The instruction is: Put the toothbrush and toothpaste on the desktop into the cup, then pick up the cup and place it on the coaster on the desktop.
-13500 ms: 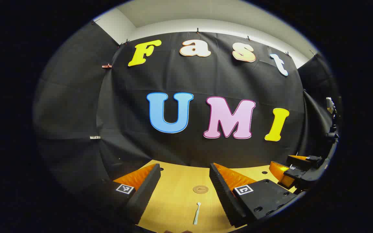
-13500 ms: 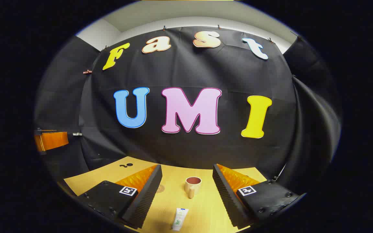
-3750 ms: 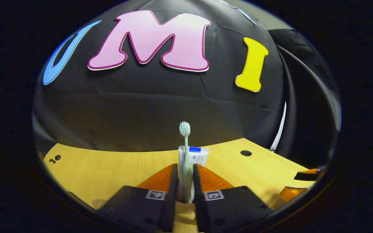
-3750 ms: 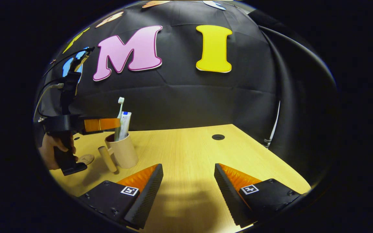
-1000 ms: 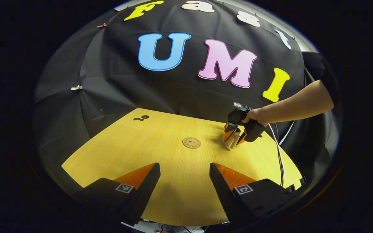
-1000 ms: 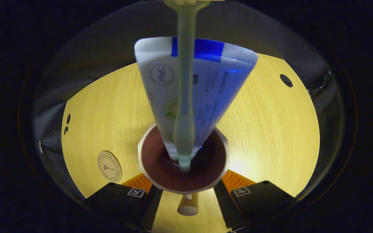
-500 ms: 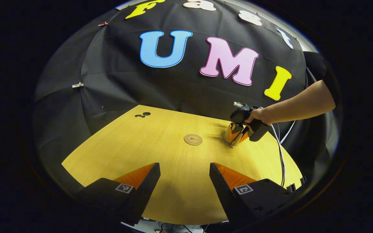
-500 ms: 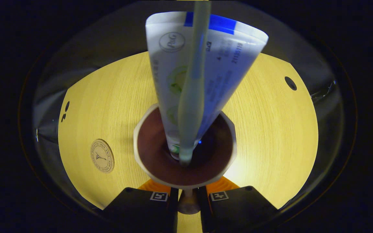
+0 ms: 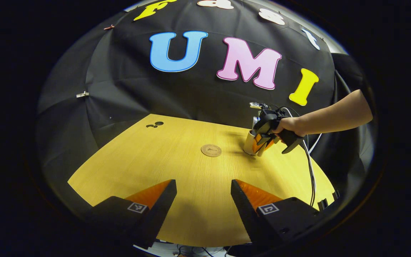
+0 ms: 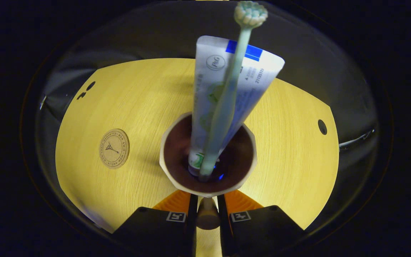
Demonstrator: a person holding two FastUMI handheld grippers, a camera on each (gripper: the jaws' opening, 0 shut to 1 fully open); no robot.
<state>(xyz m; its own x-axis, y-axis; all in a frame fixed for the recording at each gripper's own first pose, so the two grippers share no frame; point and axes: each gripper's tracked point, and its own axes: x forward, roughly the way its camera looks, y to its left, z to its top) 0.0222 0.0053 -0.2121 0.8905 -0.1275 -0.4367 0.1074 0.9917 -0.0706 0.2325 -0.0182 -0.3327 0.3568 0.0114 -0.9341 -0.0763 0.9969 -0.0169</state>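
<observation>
The right gripper squeezes the beige cup's stick handle; a bare arm reaches in. The left gripper hangs wide open, holding nothing; the round cork coaster sits near the cup.

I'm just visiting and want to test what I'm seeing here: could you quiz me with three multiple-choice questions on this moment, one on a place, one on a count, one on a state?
1. Where is the coaster?
A. Under the cup
B. On the desk, apart from the cup
C. Inside the cup

2. How many things stand in the cup?
A. None
B. Two
C. Four

3. What is the right gripper doing?
A. Shut on the cup's handle
B. Open above the coaster
C. Holding the toothbrush

Answers:
1 B: bare desk lies between coaster and cup.
2 B: the toothbrush and the toothpaste stand in it.
3 A: both fingers press the handle; the left gripper is open.
</observation>
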